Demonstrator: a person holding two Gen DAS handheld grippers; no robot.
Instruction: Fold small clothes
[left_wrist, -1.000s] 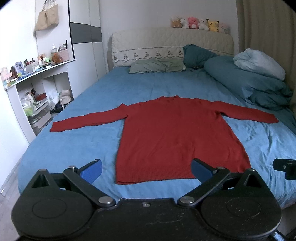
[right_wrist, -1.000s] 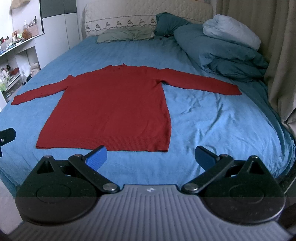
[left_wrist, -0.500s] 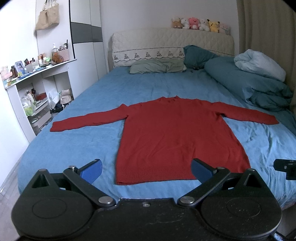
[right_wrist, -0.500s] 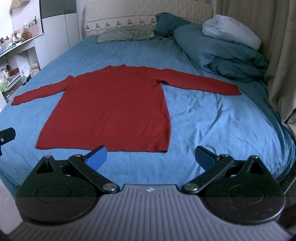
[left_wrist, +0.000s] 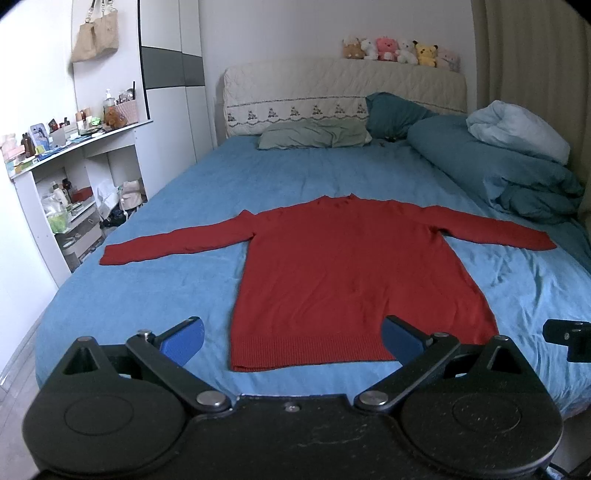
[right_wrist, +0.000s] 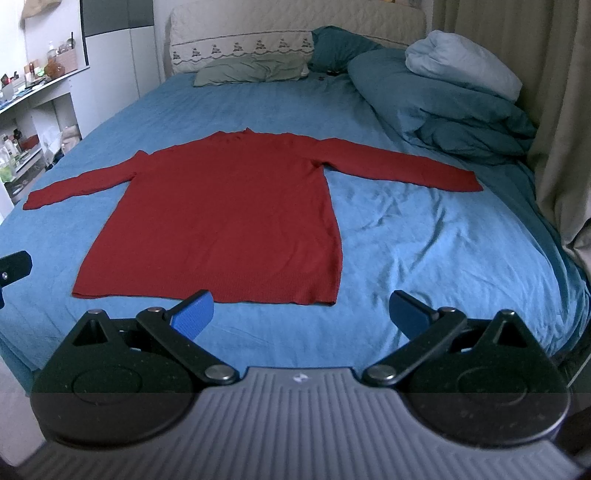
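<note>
- Lying flat on the blue bed sheet (left_wrist: 155, 280): a red sweater (left_wrist: 347, 273), front down or up not clear, both sleeves spreading straight out to the sides, ribbed hem sitting nearest the foot of the bed.
- Hovering just short of the sweater's hem, toward its left corner: the left gripper (left_wrist: 291, 338), released, blue pads (left_wrist: 183, 339) standing wide apart, gripping nothing, not touching the sweater.
- Hovering off the sweater's right hem corner, over bare sheet: the right gripper (right_wrist: 301, 312), likewise released and wide, holding nothing.
- Peeking in at the right edge of the left view, beside the sweater's right side: a black piece of the other gripper.
- Resting beyond the sweater's collar, against the quilted headboard (left_wrist: 343, 92): a grey-green pillow (left_wrist: 314, 134) and a teal pillow (left_wrist: 395, 114).
- Piling up beyond the sweater's right sleeve: a teal duvet (right_wrist: 443, 107) with a pale blue bundle (right_wrist: 461, 64) on top.
- Sitting along the headboard's top, far behind the sweater: a row of plush toys (left_wrist: 400, 51).
- Standing off the sweater's left sleeve, beside the bed: white shelves (left_wrist: 62, 184) crowding with bottles and small items.
</note>
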